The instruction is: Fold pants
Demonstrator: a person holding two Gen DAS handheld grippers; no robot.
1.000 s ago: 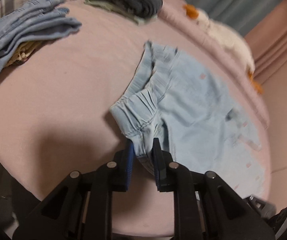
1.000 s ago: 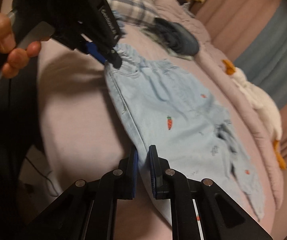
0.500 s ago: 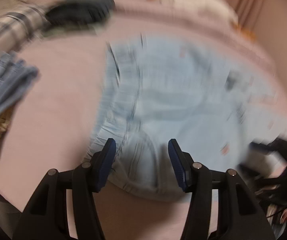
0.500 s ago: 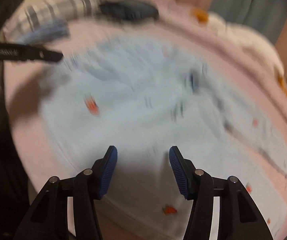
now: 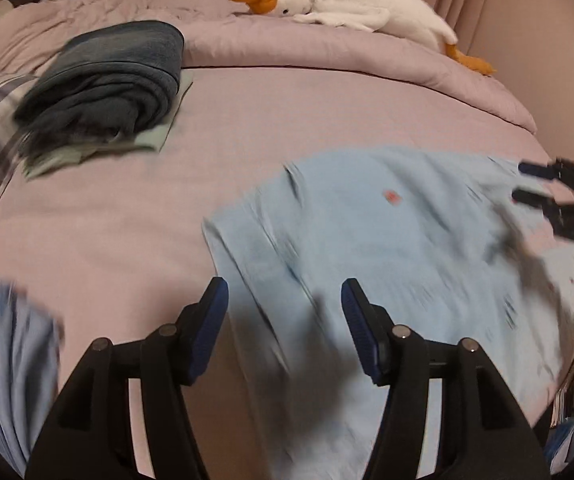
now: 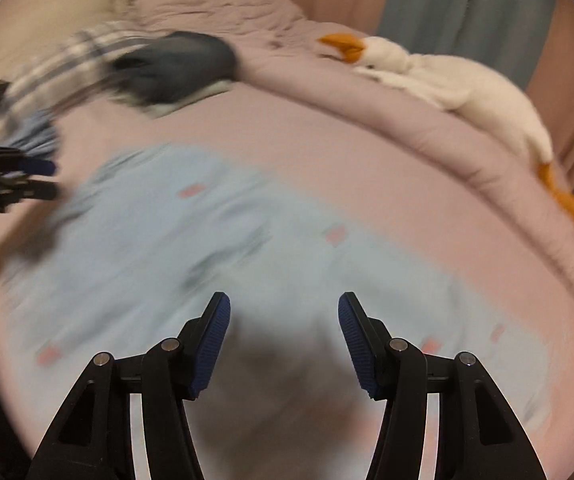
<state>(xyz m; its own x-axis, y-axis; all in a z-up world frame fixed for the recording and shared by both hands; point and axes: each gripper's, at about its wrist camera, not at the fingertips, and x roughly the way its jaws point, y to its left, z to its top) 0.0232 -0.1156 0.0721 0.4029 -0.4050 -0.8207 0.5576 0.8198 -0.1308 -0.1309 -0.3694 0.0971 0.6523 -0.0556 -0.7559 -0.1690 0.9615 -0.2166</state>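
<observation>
Light blue pants (image 5: 387, 248) with small red motifs lie spread flat on the pink bed; they also show in the right wrist view (image 6: 191, 248), blurred. My left gripper (image 5: 285, 308) is open and empty just above the pants' near left edge. My right gripper (image 6: 283, 320) is open and empty above the pants' middle. The right gripper shows at the right edge of the left wrist view (image 5: 551, 188), and the left gripper at the left edge of the right wrist view (image 6: 27, 178).
A folded dark blue garment (image 5: 107, 80) lies on a pale green one at the back left. A white plush goose (image 5: 359, 4) lies on the rolled pink duvet (image 5: 327, 48) at the back. Folded blue jeans (image 5: 3, 360) lie at the near left.
Both grippers have let go of the pants and opened wide. The pants now lie flat on the bed. Both cameras have swung to face the back of the bed.
</observation>
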